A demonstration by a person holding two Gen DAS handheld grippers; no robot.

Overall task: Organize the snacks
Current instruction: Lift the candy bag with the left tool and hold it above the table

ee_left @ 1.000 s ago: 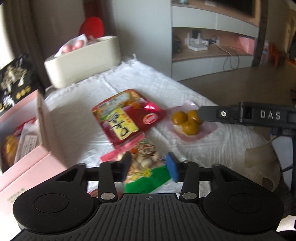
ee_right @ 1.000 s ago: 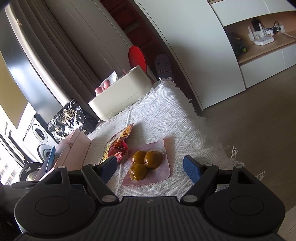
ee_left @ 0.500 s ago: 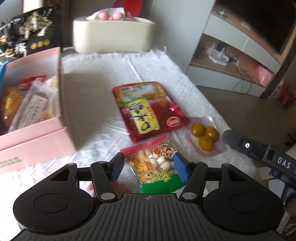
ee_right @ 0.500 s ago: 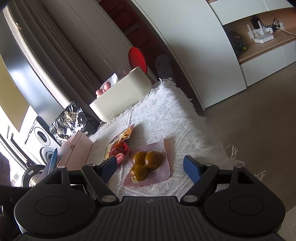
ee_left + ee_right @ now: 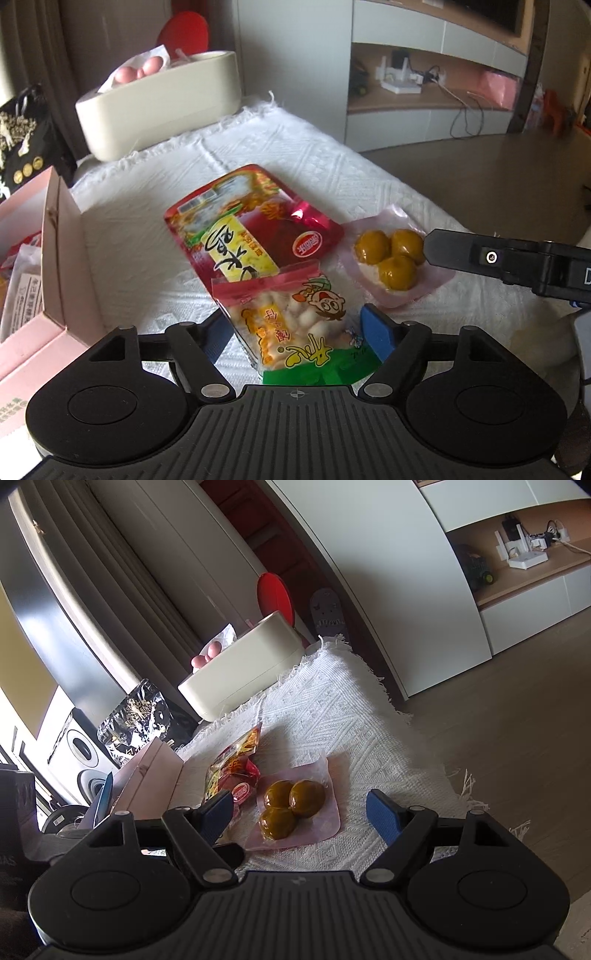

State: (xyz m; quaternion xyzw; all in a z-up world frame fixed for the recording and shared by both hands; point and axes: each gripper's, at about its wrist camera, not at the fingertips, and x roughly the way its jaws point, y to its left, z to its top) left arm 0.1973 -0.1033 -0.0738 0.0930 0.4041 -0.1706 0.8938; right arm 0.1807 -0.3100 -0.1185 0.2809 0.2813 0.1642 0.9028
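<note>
Spreading its jaws, the left tool (image 5: 295, 334) straddles a clear nut packet (image 5: 295, 325) lying on the white-clothed tabletop (image 5: 155, 236), pads not yet pressing; the next move looks like closing on it for the pink box (image 5: 55, 258) (already partly filled). The right tool (image 5: 301, 812) hovers apart, empty, over vacuum-packed chestnuts (image 5: 291, 805); the red pouch (image 5: 243, 225) overlaps the packet's far edge.

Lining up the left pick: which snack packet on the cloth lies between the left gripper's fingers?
The cartoon-printed peanut packet, overlapping the big red packet; the opening left gripper straddles it.
</note>
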